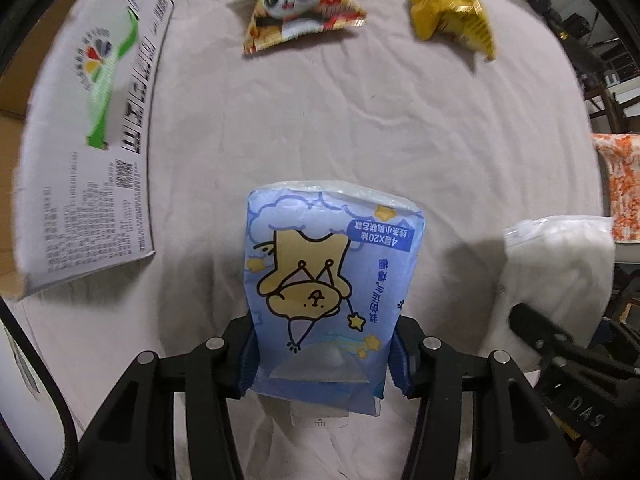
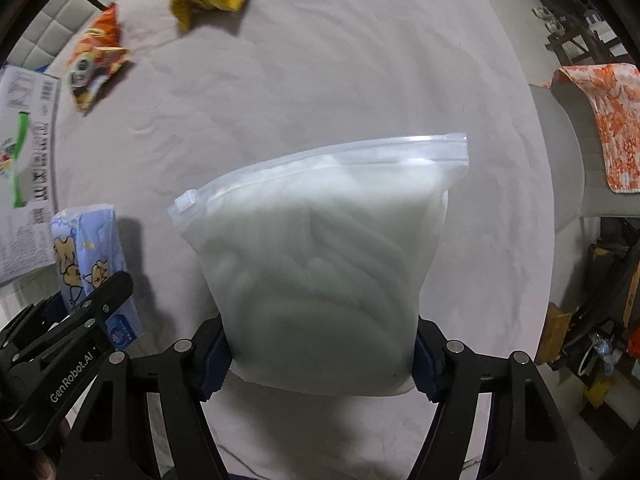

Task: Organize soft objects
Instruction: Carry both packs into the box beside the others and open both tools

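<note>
The left gripper (image 1: 324, 354) clamps the blue cartoon-printed tissue pack (image 1: 332, 280) and the right gripper (image 2: 320, 356) clamps the frosted zip bag (image 2: 320, 260), both apparently lifted, long axes pointing away from the fingers, with the white printed cardboard box flap (image 1: 88, 140) nearer the left.
</note>
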`<action>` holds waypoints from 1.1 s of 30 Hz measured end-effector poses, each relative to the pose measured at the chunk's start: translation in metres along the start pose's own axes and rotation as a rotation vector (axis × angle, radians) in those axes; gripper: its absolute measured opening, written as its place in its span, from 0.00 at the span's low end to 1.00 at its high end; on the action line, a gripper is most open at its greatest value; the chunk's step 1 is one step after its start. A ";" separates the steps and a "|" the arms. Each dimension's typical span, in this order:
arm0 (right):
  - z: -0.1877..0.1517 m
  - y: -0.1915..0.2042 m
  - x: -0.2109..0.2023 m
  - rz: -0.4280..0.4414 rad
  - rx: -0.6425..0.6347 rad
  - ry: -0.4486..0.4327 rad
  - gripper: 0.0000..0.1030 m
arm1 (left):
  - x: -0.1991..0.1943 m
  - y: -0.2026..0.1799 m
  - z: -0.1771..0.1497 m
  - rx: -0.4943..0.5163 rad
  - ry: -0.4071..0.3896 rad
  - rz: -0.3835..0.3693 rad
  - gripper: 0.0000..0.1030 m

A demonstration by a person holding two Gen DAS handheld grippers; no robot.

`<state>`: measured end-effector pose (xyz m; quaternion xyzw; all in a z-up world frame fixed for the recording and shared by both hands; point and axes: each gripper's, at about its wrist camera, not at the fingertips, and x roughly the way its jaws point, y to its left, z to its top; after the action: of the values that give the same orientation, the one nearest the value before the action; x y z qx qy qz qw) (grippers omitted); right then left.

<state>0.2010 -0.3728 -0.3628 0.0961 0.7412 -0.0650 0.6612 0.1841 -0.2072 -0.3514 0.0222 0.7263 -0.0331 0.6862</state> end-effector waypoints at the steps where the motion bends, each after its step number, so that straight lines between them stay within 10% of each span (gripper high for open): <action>1: -0.005 0.002 -0.007 0.007 -0.005 -0.011 0.73 | -0.009 -0.001 -0.003 0.001 -0.014 -0.009 0.48; 21: -0.052 0.028 -0.131 0.142 -0.077 -0.187 0.72 | -0.160 0.045 -0.039 -0.006 -0.253 -0.156 0.47; 33: -0.057 0.147 -0.175 0.223 -0.151 -0.256 0.72 | -0.207 0.184 -0.027 -0.088 -0.323 -0.141 0.48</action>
<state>0.1986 -0.2271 -0.1779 0.1187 0.6387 0.0526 0.7584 0.1828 -0.0184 -0.1466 -0.0644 0.6071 -0.0528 0.7902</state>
